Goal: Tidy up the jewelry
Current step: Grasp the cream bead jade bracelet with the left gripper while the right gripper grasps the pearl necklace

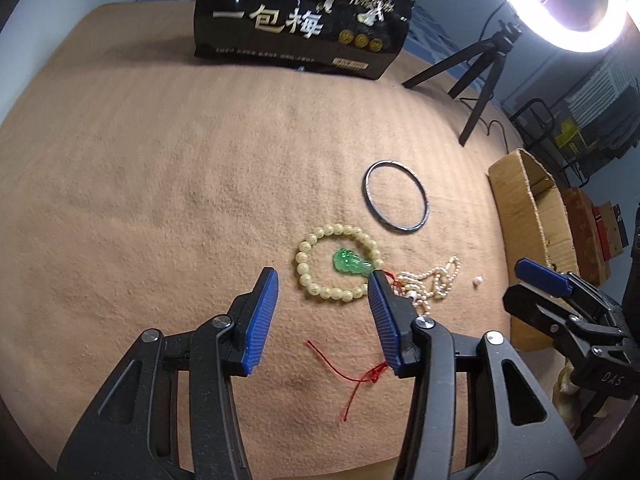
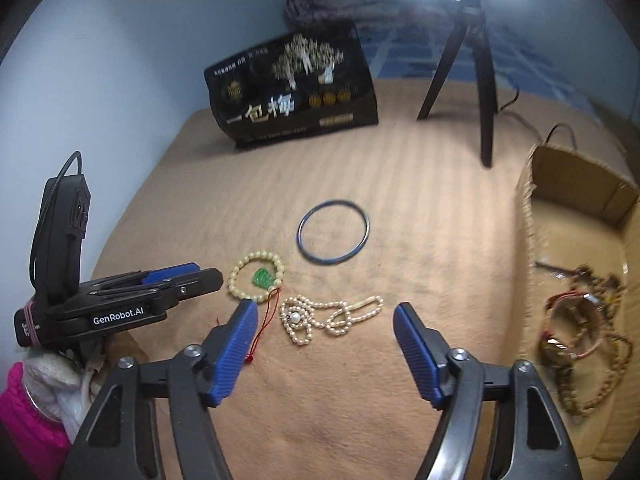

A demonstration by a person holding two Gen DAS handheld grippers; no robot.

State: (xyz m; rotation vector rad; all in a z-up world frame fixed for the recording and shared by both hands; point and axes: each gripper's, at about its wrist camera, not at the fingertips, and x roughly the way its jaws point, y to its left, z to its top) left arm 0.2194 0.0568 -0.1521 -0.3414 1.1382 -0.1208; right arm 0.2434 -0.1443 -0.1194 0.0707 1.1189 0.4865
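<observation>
Both grippers, left [image 1: 322, 294] and right [image 2: 325, 322], gape empty. One bead bracelet [image 1: 338, 262] with pendant [image 1: 352, 263] lies just past the left tips; one pearl strand [image 2: 324, 319] between the right's; one bangle [image 2: 333, 232] beyond.

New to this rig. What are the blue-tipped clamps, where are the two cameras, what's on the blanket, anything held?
The clamps are handheld two-finger grippers, one per hand, each carrying a fisheye camera looking along its fingers. The left gripper and right gripper are both open and hold nothing. On the tan blanket lie a cream bead bracelet ringing a green pendant on red cord, a pearl necklace and a dark bangle. The cardboard box on the right already holds other jewelry.
</observation>
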